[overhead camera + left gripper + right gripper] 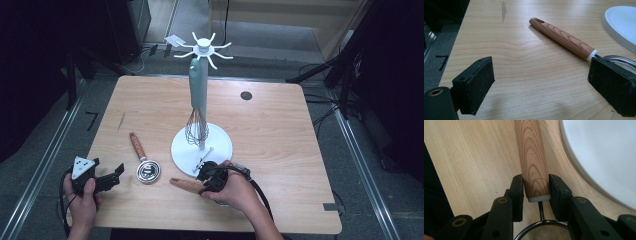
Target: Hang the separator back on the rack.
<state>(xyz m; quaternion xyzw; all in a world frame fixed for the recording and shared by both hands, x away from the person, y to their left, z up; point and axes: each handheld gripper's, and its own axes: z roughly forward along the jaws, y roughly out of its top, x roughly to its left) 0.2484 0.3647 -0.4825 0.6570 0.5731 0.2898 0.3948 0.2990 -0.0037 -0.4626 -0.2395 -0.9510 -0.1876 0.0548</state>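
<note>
In the high view, a wooden-handled strainer (pixel 187 185) lies near the bottom centre of the frame, just below the white round base (pixel 220 145) of a utensil stand on the wooden table (pixel 270 130). The right gripper (pixel 210 180) sits over the strainer, its jaws clamped on the handle right at the white collar where the wood ends; in the right gripper view the handle (pixel 532 162) runs up the middle of the frame between the two black pads (pixel 517 192), and the mesh bowl (pixel 544 232) shows at the bottom edge. The right hand (pixel 237 192) comes in from the bottom edge, wrapped around the gripper.

A second wooden-handled utensil (pixel 142 160), with a round metal head, lies left of centre. The left gripper (pixel 112 177) rests at the lower left of the frame, near that metal head, with jaws wide apart and holding nothing. The left hand (pixel 82 202) grips it from below.

A whisk (pixel 197 100) with a pale green handle hangs from the stand's white hooks (pixel 204 48) at upper centre.
</note>
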